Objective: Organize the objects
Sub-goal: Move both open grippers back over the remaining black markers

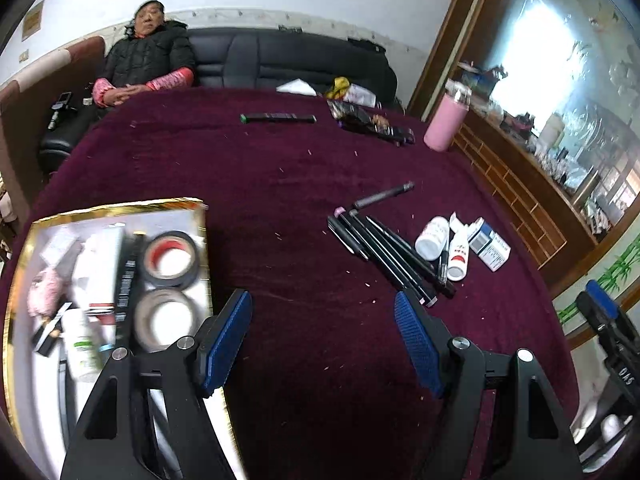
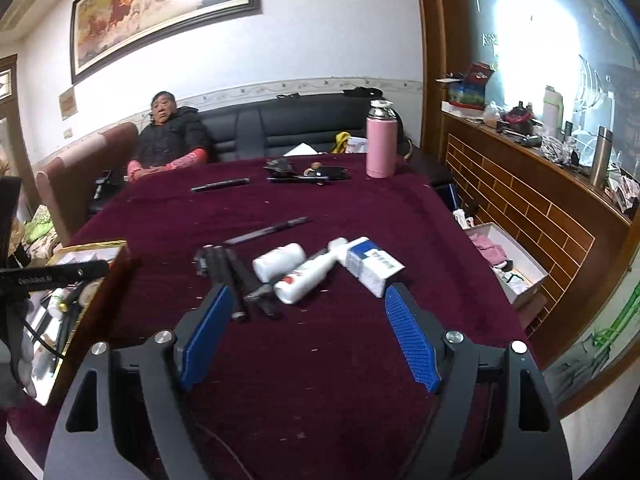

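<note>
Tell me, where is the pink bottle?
The pink bottle stands upright at the far right of the maroon table, right of the dark clutter, before the black sofa.

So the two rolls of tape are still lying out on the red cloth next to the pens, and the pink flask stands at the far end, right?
Not quite. The two rolls of tape are already inside the gold-rimmed box, as the left wrist view shows, not beside the pens. The pink flask does stand at the far end of the red cloth.

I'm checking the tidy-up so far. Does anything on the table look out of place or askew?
Yes. Beside the box, loose things lie on the cloth: pens fanned in an untidy pile, a white bottle and a squeeze bottle tipped on their sides, and a carton lying askew. Nothing looks spilled or broken.
</note>
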### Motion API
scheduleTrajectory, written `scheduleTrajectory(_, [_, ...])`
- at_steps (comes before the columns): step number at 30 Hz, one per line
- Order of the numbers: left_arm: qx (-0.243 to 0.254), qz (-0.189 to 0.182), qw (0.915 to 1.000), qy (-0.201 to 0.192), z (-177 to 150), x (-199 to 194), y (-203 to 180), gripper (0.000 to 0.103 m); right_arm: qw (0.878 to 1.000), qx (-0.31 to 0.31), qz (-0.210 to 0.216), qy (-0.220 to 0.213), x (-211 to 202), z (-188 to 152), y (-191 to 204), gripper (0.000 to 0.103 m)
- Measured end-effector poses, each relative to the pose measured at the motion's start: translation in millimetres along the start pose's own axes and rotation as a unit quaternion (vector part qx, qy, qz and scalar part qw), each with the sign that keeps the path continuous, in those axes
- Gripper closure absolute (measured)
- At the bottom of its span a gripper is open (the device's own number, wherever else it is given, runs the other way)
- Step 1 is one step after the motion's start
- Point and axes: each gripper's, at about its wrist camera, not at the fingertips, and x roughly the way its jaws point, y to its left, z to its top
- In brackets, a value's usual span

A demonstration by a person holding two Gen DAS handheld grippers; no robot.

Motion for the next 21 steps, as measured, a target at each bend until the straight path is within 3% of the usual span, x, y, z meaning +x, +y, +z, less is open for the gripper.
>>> scheduleTrajectory(7, [0.005, -0.011, 0.9988, 0.047, 0.3, 52.3, -32.1, 0.035, 1.000, -0.001, -0.019, 0.021, 23.5, 1.7, -23.0, 0.024])
scheduleTrajectory(13, [0.028, -0.015, 0.9975, 0.063, 15.8, 95.0, -74.5, 0.035, 0.999, 0.012, -0.022, 0.038, 38.4, 0.2, -37.8, 0.024])
scheduleTrajectory(21, [0.077, 0.060, 0.9888, 0.113, 16.9, 145.3, -104.0, 0.035, 0.998, 0.000, -0.043, 0.046, 42.4, -0.2, -46.7, 0.024])
